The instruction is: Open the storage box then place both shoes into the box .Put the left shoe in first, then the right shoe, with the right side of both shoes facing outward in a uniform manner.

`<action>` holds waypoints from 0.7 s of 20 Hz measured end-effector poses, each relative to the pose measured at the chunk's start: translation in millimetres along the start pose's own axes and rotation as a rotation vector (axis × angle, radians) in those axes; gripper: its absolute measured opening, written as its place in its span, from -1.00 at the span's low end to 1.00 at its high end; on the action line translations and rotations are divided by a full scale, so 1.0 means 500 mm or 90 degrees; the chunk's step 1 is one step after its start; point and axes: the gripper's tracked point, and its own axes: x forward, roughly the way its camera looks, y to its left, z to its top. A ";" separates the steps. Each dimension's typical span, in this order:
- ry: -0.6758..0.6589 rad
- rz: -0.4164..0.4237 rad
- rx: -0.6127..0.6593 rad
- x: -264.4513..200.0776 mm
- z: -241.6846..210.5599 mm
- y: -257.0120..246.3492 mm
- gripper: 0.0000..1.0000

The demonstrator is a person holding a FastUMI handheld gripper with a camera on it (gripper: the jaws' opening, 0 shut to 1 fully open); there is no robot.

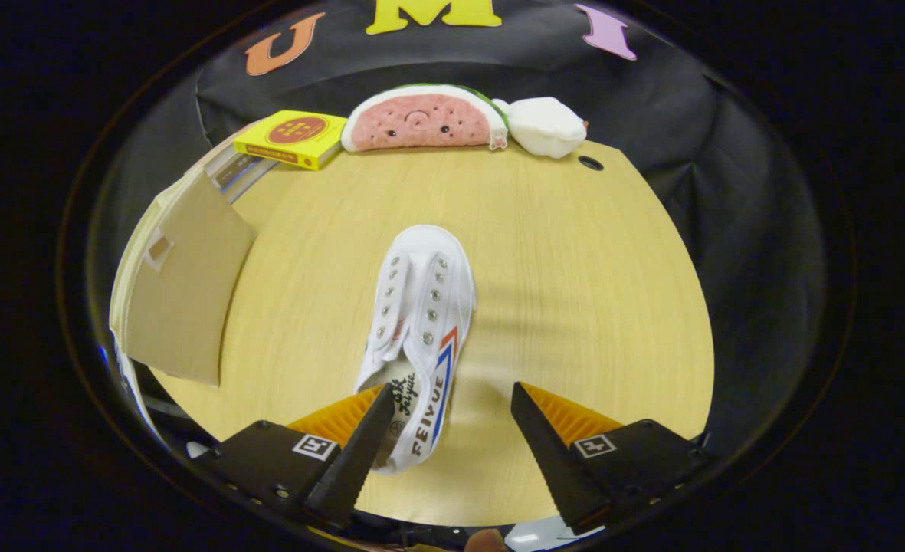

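The gripper [446, 414] is spread open, its fingers on each side of the heel of the white canvas shoe [420, 330]; a brown cardboard flap [180, 295] stands at 9 o'clock

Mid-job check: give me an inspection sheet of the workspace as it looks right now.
Surface: light wooden tabletop with a round hole at its far edge.
Job's things: white canvas shoe, toe pointing away, heel between the fingers; brown cardboard flap beside it.
Clutter: yellow flat box, watermelon-slice plush, white plush along the far edge.
Gripper: open; one finger touches the heel.
Cables: nothing seen.
Surroundings: black cloth wall.
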 end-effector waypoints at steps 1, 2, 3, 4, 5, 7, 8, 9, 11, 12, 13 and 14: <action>0.005 -0.002 0.009 0.008 0.004 0.000 0.91; 0.007 -0.003 0.015 0.018 0.009 0.002 0.89; 0.009 -0.003 0.015 0.024 0.012 0.005 0.74; 0.011 -0.005 0.015 0.030 0.016 0.007 0.59; 0.012 -0.005 0.018 0.037 0.020 0.009 0.42; 0.028 0.006 0.028 0.053 0.018 0.022 0.07; 0.040 0.018 0.036 0.062 0.013 0.029 -0.10; 0.049 0.025 0.038 0.065 0.008 0.034 -0.28; 0.056 0.022 0.061 0.071 0.008 0.021 -0.54; 0.055 0.007 0.058 0.072 0.008 0.009 -0.66; 0.053 0.017 0.081 0.063 0.012 0.003 -0.66; 0.056 0.036 0.096 0.070 0.007 0.013 -1.00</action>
